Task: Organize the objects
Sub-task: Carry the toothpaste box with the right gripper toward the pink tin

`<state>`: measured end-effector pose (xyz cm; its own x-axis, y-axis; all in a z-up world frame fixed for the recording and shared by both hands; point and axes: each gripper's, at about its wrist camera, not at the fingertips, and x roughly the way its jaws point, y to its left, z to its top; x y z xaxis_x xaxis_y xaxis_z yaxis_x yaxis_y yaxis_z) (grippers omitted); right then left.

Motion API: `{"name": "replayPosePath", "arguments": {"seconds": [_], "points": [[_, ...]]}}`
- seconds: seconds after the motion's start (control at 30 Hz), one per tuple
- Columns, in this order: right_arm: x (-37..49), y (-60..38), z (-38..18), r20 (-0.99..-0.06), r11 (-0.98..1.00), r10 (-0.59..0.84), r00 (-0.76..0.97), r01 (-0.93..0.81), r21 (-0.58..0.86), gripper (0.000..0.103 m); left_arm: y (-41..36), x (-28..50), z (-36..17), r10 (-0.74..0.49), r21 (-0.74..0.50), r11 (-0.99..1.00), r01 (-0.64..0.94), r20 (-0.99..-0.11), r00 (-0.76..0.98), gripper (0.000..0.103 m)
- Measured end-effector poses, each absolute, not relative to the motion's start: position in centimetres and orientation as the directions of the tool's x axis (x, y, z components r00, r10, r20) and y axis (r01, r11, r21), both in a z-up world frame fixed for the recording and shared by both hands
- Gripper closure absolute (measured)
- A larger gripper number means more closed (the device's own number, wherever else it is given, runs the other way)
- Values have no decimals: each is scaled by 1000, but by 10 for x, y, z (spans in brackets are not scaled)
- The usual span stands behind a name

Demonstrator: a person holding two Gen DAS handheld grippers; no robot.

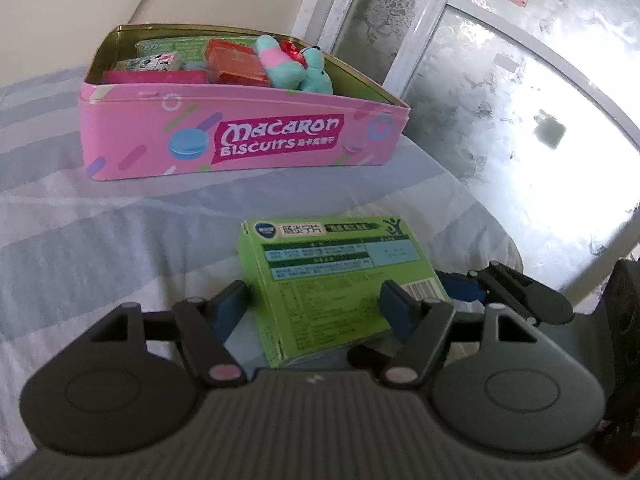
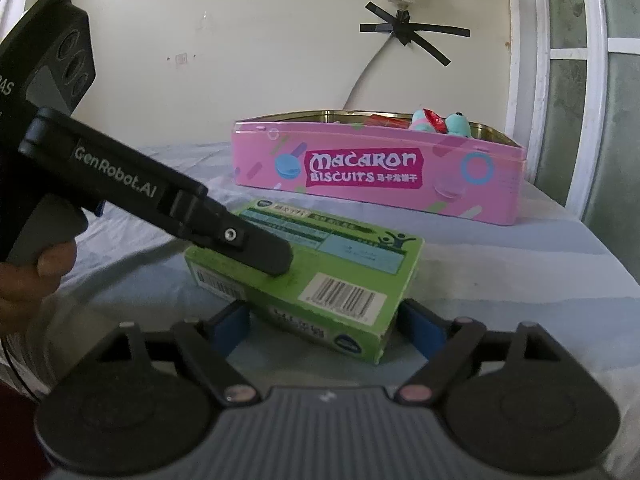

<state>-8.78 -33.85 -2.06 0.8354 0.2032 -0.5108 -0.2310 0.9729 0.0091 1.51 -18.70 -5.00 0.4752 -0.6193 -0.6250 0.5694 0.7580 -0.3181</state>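
Note:
A green medicine box (image 1: 332,280) is held a little above the striped bedsheet, between both grippers. My left gripper (image 1: 316,304) has its blue pads on the box's two sides and is shut on it. My right gripper (image 2: 324,324) grips the same green box (image 2: 320,276) from the other end, its pads against both sides. The left gripper's finger (image 2: 256,248) lies across the box top in the right wrist view. Beyond stands an open pink Macaron Biscuits tin (image 1: 240,140), also in the right wrist view (image 2: 376,172).
The tin holds an orange box (image 1: 236,62), a teal and pink plush toy (image 1: 296,68), a pink box and other small boxes. A frosted window (image 1: 500,100) is on the right. A cream wall (image 2: 240,60) with taped cables is behind.

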Motion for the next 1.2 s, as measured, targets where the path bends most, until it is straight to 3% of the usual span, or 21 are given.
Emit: {"name": "replayPosePath", "arguments": {"seconds": [0.2, 0.53, 0.83, 1.2], "points": [[-82, -339, -24, -494, 974, 198, 846, -227, 3, 8, -180, 24, -49, -600, -329, 784, 526, -622, 503, 27], [-83, -338, -27, -475, 973, 202, 856, -229, 1, 9, -192, 12, -51, -606, -291, 769, 569, -613, 506, 28], [-89, -336, -25, -464, 973, 194, 864, -230, -22, 18, -190, 11, -50, -605, -297, 775, 558, -603, 520, 28], [-91, -335, -18, -433, 970, 185, 882, -236, -66, 19, -188, 6, -43, -613, -296, 773, 561, -579, 538, 28]]}}
